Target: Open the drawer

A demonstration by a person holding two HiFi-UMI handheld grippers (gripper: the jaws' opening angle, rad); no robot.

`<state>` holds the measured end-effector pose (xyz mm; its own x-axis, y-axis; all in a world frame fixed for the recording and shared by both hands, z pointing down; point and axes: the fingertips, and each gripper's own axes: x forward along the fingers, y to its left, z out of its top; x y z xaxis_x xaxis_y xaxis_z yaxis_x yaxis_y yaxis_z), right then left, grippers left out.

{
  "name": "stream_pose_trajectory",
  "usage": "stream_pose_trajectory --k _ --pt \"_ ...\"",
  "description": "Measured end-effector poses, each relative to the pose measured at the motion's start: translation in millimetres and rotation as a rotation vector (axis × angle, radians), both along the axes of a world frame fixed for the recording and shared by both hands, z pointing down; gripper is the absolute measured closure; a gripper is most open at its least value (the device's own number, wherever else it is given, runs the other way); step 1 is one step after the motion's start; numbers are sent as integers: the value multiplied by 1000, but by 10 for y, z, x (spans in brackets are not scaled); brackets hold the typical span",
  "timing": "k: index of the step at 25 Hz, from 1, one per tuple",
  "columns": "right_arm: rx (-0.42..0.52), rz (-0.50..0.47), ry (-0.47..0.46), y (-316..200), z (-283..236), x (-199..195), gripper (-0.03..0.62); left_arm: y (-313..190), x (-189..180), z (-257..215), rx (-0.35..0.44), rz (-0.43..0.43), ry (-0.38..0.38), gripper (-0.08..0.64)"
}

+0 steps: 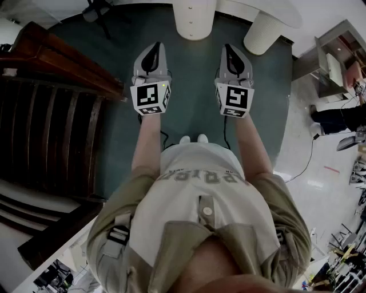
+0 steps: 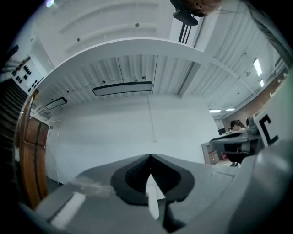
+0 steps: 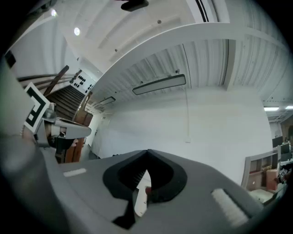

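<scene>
Both gripper views face a white curved counter front, some way ahead of the jaws. A long dark slot runs across its ribbed upper band, and the same slot shows in the right gripper view. I cannot tell whether it belongs to a drawer. My left gripper and right gripper are held side by side at chest height over the dark teal floor. Both are shut, jaws together, with nothing between them. The left gripper's tips and the right gripper's tips touch nothing.
A dark wooden staircase fills the left side. Two white round legs stand ahead on the teal floor. Desks, cables and clutter lie to the right on pale flooring.
</scene>
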<state>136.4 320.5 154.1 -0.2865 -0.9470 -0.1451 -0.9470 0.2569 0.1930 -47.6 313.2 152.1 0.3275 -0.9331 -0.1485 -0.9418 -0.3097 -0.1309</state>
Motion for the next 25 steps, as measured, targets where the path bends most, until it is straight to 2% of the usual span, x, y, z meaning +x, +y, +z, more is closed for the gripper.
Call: stream_pose_trajectory --k 17,22,23,24,25 --pt "16 -14 26 49 -38 -74 594 20 -28 70 -13 -5 8 558" --pt "-15 -15 -45 16 39 45 591 23 -4 88 -18 14 17 558" --pt "-19 -21 -57 12 54 62 582 22 -11 98 -22 21 24 558" --pt "-25 -33 -66 7 71 66 528 19 -18 111 -28 30 35 527" --pt "-34 -46 -72 1 92 62 432 13 -25 130 -37 40 47 453"
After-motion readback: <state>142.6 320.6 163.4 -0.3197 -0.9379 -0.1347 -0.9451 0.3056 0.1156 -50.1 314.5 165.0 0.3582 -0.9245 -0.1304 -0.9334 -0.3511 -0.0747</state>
